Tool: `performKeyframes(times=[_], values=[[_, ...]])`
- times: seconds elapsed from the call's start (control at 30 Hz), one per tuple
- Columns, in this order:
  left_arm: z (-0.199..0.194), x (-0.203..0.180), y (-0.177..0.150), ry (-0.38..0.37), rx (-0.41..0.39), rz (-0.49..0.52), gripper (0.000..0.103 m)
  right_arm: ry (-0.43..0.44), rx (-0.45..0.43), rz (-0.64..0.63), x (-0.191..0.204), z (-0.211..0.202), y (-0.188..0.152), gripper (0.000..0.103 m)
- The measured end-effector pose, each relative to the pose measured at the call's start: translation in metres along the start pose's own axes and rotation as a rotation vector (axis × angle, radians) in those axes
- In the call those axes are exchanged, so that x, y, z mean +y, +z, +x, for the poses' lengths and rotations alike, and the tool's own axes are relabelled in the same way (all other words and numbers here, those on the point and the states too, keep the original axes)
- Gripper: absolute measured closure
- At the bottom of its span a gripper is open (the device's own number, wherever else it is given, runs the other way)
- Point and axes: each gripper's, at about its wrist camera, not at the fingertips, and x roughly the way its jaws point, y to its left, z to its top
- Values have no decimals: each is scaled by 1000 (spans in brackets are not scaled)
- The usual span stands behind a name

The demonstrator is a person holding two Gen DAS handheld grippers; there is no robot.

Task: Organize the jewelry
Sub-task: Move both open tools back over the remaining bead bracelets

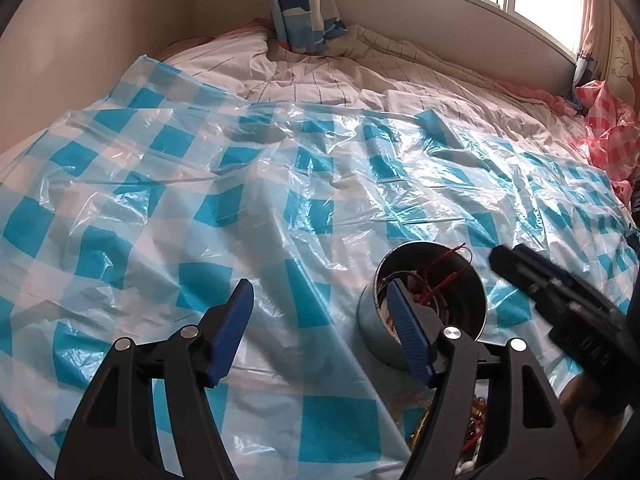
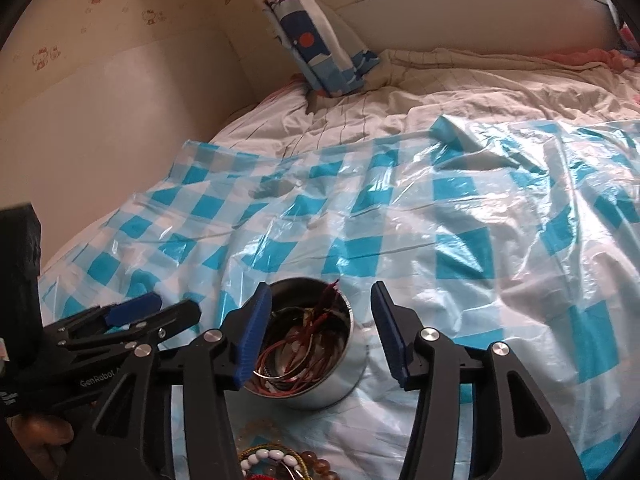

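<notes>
A shiny metal tin [image 1: 430, 312] stands on the blue-and-white checked plastic sheet [image 1: 280, 208] and holds bangles and red cords. In the right wrist view the tin [image 2: 320, 364] shows several thin bangles inside. My left gripper [image 1: 320, 320] is open and empty; its right finger overlaps the tin's rim in the view. My right gripper [image 2: 320, 328] is open and empty, its fingers straddling the tin from above. A pile of bead bracelets [image 2: 280, 462] lies near the tin, at the bottom edge, also in the left wrist view [image 1: 472, 420].
The sheet covers a bed with a striped quilt [image 1: 320, 76]. A blue patterned pillow [image 1: 300, 4] leans on the wall at the back. A red checked bag [image 1: 608, 128] lies at the right. The right gripper shows in the left view [image 1: 560, 296]; the left gripper in the right view [image 2: 120, 320].
</notes>
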Motion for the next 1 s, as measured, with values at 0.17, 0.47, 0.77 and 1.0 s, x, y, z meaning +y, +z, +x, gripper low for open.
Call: performKeyframes(times=[0.17, 0.47, 0.77, 1.0], values=[[-2, 6, -3, 12, 16, 10, 37, -33, -4, 14, -8, -8, 1, 51], [-7, 0, -12, -7, 49, 67, 35, -81, 8, 67, -24, -32, 1, 49], [-5, -17, -29, -102, 124, 145, 35, -84, 59, 73, -20, -62, -27, 43], [-7, -29, -40, -97, 141, 222, 35, -79, 139, 26, -10, -71, -54, 43]])
